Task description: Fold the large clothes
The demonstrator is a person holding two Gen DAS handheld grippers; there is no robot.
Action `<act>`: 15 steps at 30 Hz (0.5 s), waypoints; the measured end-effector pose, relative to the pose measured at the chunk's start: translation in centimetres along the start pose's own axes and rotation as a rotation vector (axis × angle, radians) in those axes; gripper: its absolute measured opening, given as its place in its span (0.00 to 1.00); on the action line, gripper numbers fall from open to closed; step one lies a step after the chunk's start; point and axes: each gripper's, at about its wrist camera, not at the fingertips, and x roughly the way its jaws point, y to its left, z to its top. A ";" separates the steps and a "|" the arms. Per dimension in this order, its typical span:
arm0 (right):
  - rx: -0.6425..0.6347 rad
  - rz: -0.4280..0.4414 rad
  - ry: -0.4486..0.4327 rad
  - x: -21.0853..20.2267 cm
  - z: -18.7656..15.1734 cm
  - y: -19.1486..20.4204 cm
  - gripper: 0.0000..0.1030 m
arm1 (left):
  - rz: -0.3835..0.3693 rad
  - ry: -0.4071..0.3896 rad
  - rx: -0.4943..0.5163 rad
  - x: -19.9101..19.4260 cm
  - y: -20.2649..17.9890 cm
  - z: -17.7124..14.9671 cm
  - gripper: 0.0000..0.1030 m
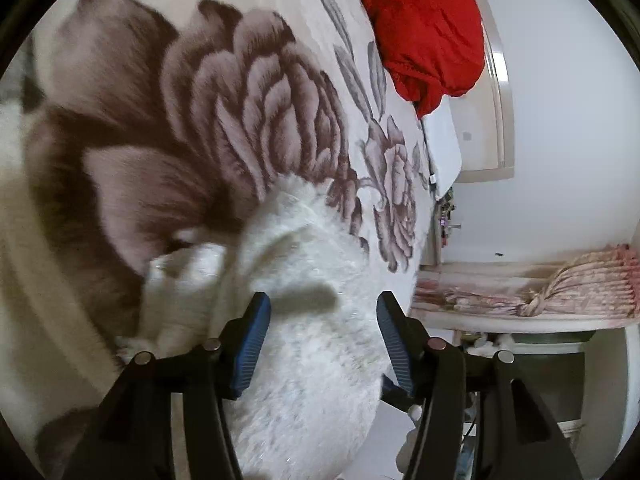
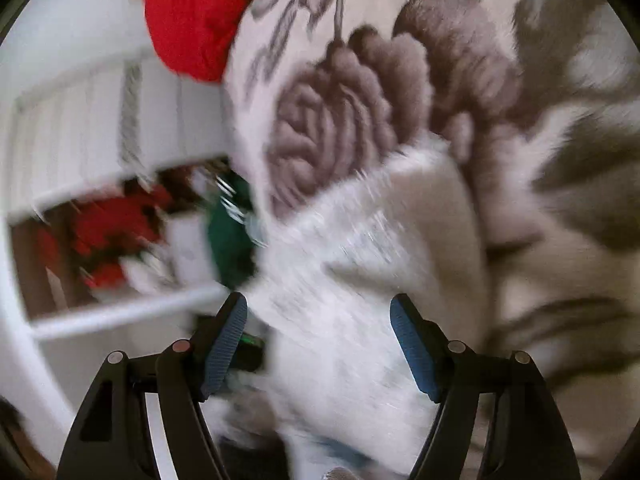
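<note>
A white fluffy garment (image 1: 308, 264) lies bunched on a bed covered by a cream blanket with large brown roses (image 1: 224, 92). My left gripper (image 1: 323, 304) is open, its blue-padded jaws spread just above the garment near the bed's edge. The same white garment (image 2: 340, 264) shows blurred in the right wrist view. My right gripper (image 2: 318, 308) is open over it, holding nothing.
A red garment (image 1: 424, 28) lies heaped at the far end of the bed; it also shows in the right wrist view (image 2: 192, 16). A white wall and door frame (image 1: 500, 92) stand beside the bed. Pink tied curtain fabric (image 1: 576, 288) hangs at right. Shelves with red and green items (image 2: 120, 236) sit left.
</note>
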 end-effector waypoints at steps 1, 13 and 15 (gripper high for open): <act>-0.026 -0.067 0.005 0.5 -0.2 0.0 0.74 | 0.021 -0.008 0.021 -0.3 -0.1 0.0 0.53; -0.138 -0.113 -0.146 2.8 2.9 3.9 0.19 | 0.215 0.034 0.198 3.5 -0.1 -0.5 0.13; -0.127 -0.183 -0.050 5.3 4.5 2.7 0.20 | 0.203 0.063 0.108 4.3 2.2 0.3 0.15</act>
